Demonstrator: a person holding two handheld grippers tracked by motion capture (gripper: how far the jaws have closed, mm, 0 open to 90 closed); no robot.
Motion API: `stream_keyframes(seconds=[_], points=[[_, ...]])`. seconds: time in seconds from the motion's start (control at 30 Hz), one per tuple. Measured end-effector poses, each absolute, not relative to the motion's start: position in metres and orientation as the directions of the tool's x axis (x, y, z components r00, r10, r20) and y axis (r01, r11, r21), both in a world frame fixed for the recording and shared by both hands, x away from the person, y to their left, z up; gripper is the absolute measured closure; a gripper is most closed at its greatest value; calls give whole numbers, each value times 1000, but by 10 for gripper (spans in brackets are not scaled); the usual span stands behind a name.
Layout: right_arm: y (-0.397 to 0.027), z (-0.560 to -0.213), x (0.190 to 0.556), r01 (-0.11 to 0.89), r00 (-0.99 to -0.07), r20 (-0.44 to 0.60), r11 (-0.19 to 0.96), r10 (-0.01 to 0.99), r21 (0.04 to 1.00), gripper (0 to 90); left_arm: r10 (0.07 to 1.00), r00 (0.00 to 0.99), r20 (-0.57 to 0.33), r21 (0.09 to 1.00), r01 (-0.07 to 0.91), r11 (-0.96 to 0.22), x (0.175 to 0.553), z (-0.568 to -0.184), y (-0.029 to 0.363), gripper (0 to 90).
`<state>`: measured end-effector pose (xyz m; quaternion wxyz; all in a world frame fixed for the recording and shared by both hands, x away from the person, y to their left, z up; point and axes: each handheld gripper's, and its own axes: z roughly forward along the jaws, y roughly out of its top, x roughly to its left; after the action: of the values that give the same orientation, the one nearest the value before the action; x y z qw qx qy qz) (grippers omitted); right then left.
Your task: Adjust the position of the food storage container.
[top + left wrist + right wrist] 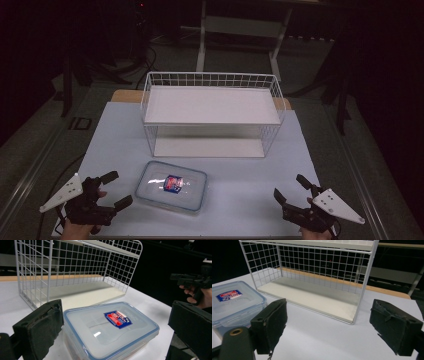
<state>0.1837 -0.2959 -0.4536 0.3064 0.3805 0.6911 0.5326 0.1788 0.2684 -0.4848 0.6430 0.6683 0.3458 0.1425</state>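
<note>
A clear plastic box (171,186) with a blue-rimmed lid and a red and blue label lies on the white table near its front edge. My left gripper (116,189) stands open just left of the box, nothing between its jaws. In the left gripper view the box (110,327) lies close ahead between the jaws. My right gripper (291,187) is open at the front right, apart from the box, which shows at the left edge of the right gripper view (233,301). A white wire rack (212,112) with two shelves stands behind the box.
The rack (312,277) faces me with its open side and both shelves bare. The white table top (240,175) ends at a wooden edge behind the rack. Dark floor, cables and a white desk frame (242,30) lie beyond.
</note>
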Motion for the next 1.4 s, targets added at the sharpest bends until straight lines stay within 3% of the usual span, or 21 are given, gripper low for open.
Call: stream_keyframes(seconds=[0.2, 0.33, 0.43, 0.57, 0.6, 0.63, 0.8, 1.1, 1.4], points=[[-297, -452, 183, 203, -520, -9, 133, 854, 970, 131, 600, 758, -255, 960, 275, 60, 177, -475, 265, 0], [-294, -449, 182, 199, -524, -10, 134, 852, 971, 129, 577, 785, -225, 966, 257, 28, 177, -465, 259, 69], [-294, -449, 182, 203, -528, -3, 130, 849, 971, 129, 560, 796, -230, 965, 263, 21, 177, -461, 257, 161], [-295, -449, 182, 207, -528, 5, 123, 849, 971, 130, 562, 800, -211, 966, 259, -6, 178, -460, 256, 396], [-295, -450, 183, 209, -529, 9, 120, 848, 971, 130, 562, 800, -211, 966, 259, -6, 178, -460, 256, 396], [-295, -450, 183, 211, -533, 10, 122, 846, 970, 130, 605, 773, -192, 956, 287, -63, 183, -464, 259, 539], [-293, -450, 182, 208, -537, 4, 127, 844, 970, 131, 672, 724, -159, 920, 355, -165, 194, -479, 264, 716], [-294, -450, 182, 212, -539, 10, 125, 842, 969, 132, 721, 673, -168, 815, 506, -282, 217, -514, 273, 880], [-295, -451, 183, 219, -537, 14, 123, 843, 968, 132, 706, 683, -187, 816, 508, -275, 216, -516, 268, 887]])
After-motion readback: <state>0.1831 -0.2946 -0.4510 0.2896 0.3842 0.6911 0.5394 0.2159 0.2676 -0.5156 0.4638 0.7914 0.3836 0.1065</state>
